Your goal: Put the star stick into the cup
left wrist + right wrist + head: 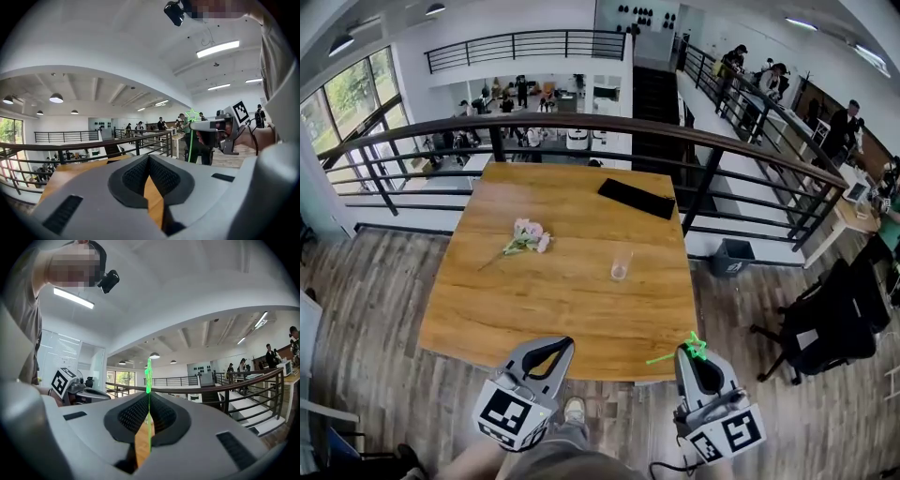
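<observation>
Right gripper point(148, 414) clamped on star stick point(148, 376); left gripper point(149, 163) jaws together, empty. Only head view shows cup point(621, 265), right of tabletop point(534, 305) centre.

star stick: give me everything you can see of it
The star stick is bright translucent green and looks like plastic: a thin straight rod topped by an outlined star. It stands upright, star up. The right gripper is shut on the rod, which is seen edge-on between its pads. It is by the table's near right corner, nothing else touching it.
</observation>
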The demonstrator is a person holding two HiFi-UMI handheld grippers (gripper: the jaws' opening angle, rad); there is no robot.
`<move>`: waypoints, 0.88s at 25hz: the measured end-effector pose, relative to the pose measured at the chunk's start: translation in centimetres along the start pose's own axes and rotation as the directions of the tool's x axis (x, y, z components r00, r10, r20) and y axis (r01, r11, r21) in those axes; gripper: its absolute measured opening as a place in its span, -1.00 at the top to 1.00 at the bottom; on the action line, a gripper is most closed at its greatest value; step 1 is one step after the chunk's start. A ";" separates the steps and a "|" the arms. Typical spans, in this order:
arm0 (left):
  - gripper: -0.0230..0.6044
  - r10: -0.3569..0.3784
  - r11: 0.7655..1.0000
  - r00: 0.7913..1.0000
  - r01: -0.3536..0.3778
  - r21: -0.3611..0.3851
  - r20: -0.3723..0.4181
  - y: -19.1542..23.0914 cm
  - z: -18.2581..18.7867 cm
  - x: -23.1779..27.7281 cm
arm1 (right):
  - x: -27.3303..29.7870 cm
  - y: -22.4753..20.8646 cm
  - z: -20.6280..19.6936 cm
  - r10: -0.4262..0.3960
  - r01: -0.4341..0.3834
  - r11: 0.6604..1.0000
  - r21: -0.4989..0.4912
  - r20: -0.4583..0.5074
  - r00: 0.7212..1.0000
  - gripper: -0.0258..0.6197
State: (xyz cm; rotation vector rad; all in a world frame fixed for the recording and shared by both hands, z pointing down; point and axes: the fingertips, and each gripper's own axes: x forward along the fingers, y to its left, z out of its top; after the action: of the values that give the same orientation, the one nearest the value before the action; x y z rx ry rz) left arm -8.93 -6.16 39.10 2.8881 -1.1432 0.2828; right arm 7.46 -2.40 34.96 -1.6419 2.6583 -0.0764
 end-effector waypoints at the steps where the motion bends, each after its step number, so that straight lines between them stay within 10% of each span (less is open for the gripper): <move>1: 0.88 -0.006 1.000 1.000 0.006 -0.001 0.002 1.0 0.3 1.0 | 1.4 -0.4 0.2 -0.004 0.004 1.000 -0.002 0.004 1.000 0.82; 22: 0.88 0.044 0.999 0.999 -0.044 -0.012 0.009 7.7 2.7 9.3 | 10.6 -5.8 0.8 0.047 -0.046 0.998 0.032 -0.023 0.999 0.82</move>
State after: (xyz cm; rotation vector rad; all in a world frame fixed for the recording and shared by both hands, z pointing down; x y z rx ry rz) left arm -7.12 -18.32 37.68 2.8597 -1.2066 0.2635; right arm 7.92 -14.54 34.62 -1.5790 2.6969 -0.1375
